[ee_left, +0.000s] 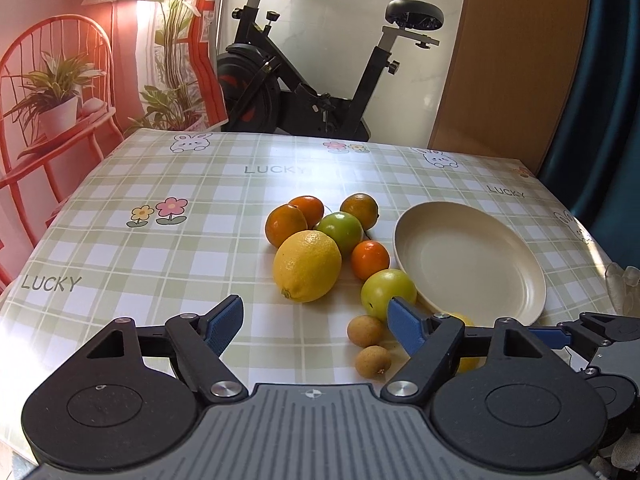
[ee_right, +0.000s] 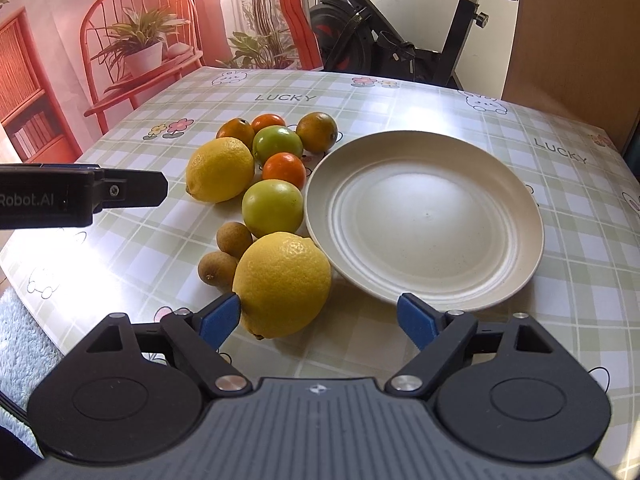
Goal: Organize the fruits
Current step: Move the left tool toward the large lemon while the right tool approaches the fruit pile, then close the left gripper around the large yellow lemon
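A: From the left wrist view first. The left gripper [ee_left: 316,326] has its jaws apart with nothing between them, only bare bench [ee_left: 160,264]. The far lemon [ee_left: 307,266] lies ahead and about in line with the gap, its long axis running from its lower-left nub up to the right. The empty plate [ee_left: 470,258] sits off to the right of the fruit

B: And the small brown fruits [ee_left: 370,344]?

A: Just inside the right-hand pad, lower than the lemon. The near green fruit [ee_left: 388,292] touches the plate's edge

B: Now the right wrist view?

A: The right gripper [ee_right: 320,318] also has jaws apart, clamped on nothing. The near lemon [ee_right: 282,284] lies left of centre in the gap; its skin looks to be right against the left pad [ee_right: 220,316], while the right pad stands well clear, over the plate's [ee_right: 520,240] near rim. Its long axis tilts from lower left to upper right

B: So which hand is nearer?

A: I'd judge the right one, for that near lemon; it needs to shift left to centre it
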